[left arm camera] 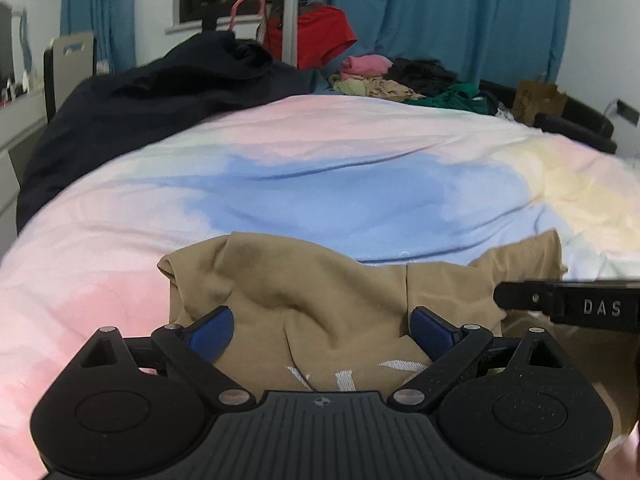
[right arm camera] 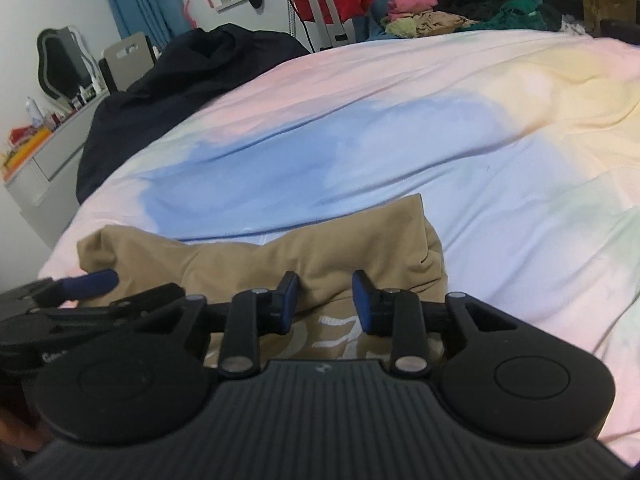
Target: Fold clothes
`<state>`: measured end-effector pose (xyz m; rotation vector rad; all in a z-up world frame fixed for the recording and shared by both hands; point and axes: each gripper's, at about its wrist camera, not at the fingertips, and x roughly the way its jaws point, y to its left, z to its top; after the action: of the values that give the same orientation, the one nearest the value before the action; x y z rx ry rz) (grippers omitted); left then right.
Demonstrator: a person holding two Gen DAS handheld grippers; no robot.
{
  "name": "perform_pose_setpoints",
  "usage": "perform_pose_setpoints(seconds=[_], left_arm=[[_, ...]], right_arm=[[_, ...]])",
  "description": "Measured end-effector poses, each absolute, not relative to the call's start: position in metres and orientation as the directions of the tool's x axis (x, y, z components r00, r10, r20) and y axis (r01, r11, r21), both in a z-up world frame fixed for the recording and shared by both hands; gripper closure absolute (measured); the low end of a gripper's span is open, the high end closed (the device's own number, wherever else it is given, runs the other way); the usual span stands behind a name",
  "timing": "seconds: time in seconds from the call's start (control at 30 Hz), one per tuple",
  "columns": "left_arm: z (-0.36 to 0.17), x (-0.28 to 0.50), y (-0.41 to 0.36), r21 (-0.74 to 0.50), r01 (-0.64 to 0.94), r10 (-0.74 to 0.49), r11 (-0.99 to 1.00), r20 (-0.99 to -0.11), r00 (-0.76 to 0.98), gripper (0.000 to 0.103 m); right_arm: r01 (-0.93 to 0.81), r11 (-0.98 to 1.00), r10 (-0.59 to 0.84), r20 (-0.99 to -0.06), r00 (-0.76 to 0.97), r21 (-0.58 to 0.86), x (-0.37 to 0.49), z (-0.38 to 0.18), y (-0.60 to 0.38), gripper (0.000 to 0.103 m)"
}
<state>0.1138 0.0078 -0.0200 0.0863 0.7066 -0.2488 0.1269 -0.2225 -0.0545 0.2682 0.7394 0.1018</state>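
Both tongs, the left tongs [left arm camera: 322,332] wide apart and the right tongs [right arm camera: 325,304] narrowly apart, hover over a bunched tan garment [left arm camera: 320,300] with illegible white lettering at the near edge of a pastel bed [left arm camera: 340,184], apparently mid-fold and needing an edge gripped; "DAS" marks one tool.

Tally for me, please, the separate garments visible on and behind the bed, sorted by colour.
Tan: 1, tan shirt under both grippers
Dark navy: 1, navy garment heaped at far left
Red: 1, red top hanging
Pink: 1, pink piece in the pile
Beige: 1, beige piece
Black: 1, black piece
Green: 1, green piece
Total: 7
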Motion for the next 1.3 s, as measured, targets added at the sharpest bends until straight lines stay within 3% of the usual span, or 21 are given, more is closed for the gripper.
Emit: perform_pose_setpoints(seconds=[0.33,0.43,0.77,0.9,1.07,1.23,1.3], left_arm=[[0.0,0.044,0.004,-0.024,0.277,-0.233,0.961,-0.612,0.756,0.007],[0.0,0.021,0.014,-0.095,0.25,-0.255,0.963,-0.616,0.745,0.007],[-0.009,-0.007,0.016,-0.091,0.228,-0.232,0.969,-0.64,0.733,0.006],[0.004,-0.026,0.041,-0.274,0.219,-0.346,0.937,-0.625,0.699,0.006],[-0.009,-0.027,0.06,-0.598,0.199,-0.598,0.777,-0.602,0.529,0.003],[-0.049,0.014,0.059,-0.686,0.038,-0.621,0.727,-0.633,0.461,0.004],[-0.056,0.028,0.065,-0.736,-0.002,-0.644,0.677,-0.595,0.481,0.004]], right_arm=[[-0.002,0.954,0.194,-0.613,0.765,0.3,0.064,-0.022,-0.226,0.067],[0.006,0.953,0.191,-0.614,0.765,0.304,0.048,-0.023,-0.225,0.067],[0.025,0.967,0.154,-0.663,0.732,0.252,0.031,-0.049,-0.215,0.068],[0.031,0.964,0.157,-0.659,0.736,0.265,0.029,-0.049,-0.217,0.068],[0.048,0.95,0.176,-0.655,0.735,0.309,0.029,-0.051,-0.221,0.068],[0.057,0.952,0.161,-0.653,0.74,0.3,0.028,-0.051,-0.217,0.067],[0.062,0.948,0.167,-0.652,0.74,0.313,0.028,-0.051,-0.218,0.067]])
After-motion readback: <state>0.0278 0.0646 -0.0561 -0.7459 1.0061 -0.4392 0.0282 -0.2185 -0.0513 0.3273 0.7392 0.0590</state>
